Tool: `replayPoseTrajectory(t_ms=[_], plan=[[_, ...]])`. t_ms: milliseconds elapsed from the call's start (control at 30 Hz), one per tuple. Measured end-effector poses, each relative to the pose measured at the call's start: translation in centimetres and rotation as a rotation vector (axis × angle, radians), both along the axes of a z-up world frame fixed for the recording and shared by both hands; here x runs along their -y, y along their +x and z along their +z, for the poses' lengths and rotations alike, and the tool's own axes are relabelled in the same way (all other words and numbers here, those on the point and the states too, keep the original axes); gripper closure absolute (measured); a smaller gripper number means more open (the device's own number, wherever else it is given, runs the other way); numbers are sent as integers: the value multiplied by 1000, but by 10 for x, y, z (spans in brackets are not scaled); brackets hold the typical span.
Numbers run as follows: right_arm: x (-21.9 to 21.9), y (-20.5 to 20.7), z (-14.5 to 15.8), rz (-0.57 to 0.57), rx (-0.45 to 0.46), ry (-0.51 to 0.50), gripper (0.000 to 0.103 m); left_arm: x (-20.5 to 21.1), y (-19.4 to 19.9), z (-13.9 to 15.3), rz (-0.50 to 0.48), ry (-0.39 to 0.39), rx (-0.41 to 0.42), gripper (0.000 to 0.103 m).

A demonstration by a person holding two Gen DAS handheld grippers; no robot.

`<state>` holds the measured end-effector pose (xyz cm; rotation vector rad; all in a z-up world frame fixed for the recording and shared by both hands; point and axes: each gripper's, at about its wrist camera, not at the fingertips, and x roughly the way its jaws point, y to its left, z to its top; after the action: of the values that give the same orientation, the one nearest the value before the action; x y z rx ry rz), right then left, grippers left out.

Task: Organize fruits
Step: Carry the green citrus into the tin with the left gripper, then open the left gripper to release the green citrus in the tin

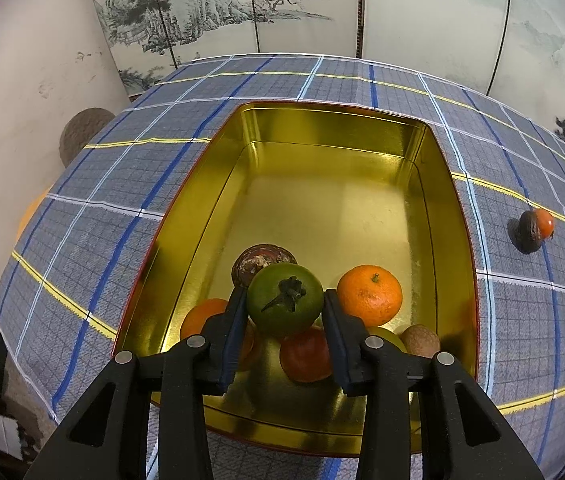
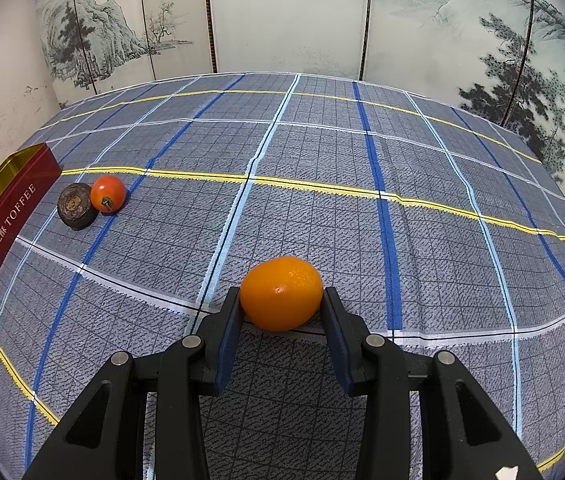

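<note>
The left tool hangs over the near end of the gold tin, tilted steeply down, with a green fruit between its two blue pads. The pads touch the fruit's sides, so it is gripped, though the jaws are just starting to ease apart. Straight below and just behind the left tool lies the heap the fruit belongs to, so the coming move is, I judge, a short release downward rather than any travel across.

Inside the tin, all crowded at the end nearest the left tool, are a dark brown round fruit just beyond the green one, a mandarin to the right of the tool, a second orange fruit to its left, a red fruit directly beneath, and a brownish fruit low at the right. The far half of the tin is bare metal.

The right tool is closed on an orange oval fruit, its long axis lying across the jaws, held low over the checked cloth on the counter. From this right tool the tin, red-sided here, lies far off to the left. Also to the left and further ahead, well apart from the tool, a small red tomato touches a dark wrinkled fruit; these two sit just beside the tin and remain to be gathered.
</note>
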<state>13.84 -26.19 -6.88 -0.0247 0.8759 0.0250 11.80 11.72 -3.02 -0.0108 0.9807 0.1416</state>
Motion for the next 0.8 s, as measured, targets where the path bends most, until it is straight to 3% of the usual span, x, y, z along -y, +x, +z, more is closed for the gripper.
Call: replayPoseTrajectory(t_ms=[233, 800], plan=[[0, 0, 0, 0, 0, 1, 65, 0, 0, 0, -8, -3, 2, 56], [3, 0, 0, -13, 1, -1, 67, 0, -9, 10, -13, -16, 44, 50]])
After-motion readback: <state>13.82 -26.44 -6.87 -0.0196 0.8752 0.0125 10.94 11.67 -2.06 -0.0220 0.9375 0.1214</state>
